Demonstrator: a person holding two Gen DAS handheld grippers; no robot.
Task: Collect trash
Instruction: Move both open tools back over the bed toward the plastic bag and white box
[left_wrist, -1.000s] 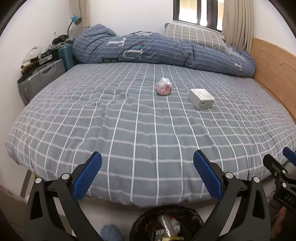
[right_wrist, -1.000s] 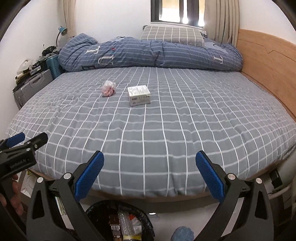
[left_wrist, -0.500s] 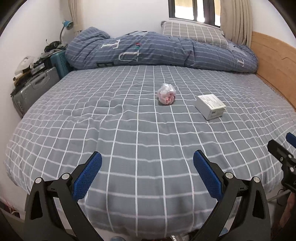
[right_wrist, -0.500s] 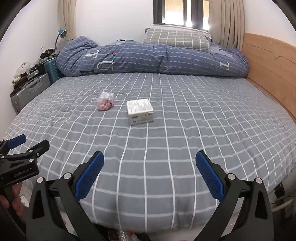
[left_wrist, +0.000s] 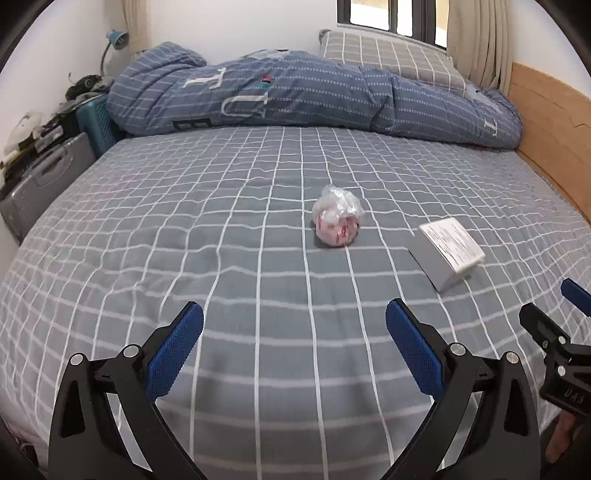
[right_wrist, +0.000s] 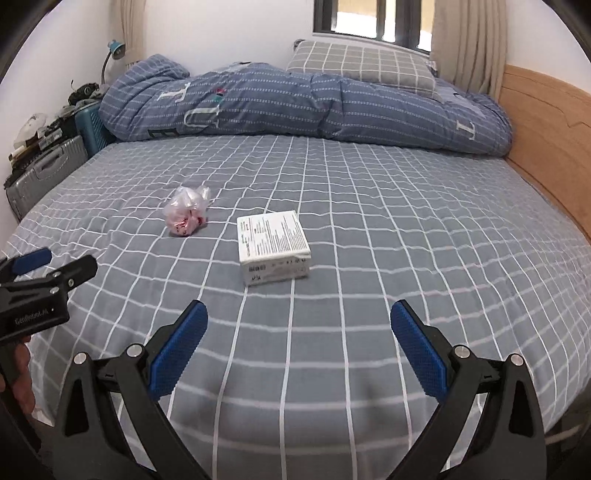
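While both tools gape empty, the left tool (right_wrist: 48, 266) reads "GetRobot.AI" beside a fine-printed white box (right_wrist: 272, 246).

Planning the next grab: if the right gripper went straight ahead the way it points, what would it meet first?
Probably the white box: it lies just left of centre ahead of the open right gripper. Depth is unclear; it may touch the bedsheet first.

open sheet (left_wrist: 258, 295) — wad (left_wrist: 337, 221), box (right_wrist: 273, 246) apart
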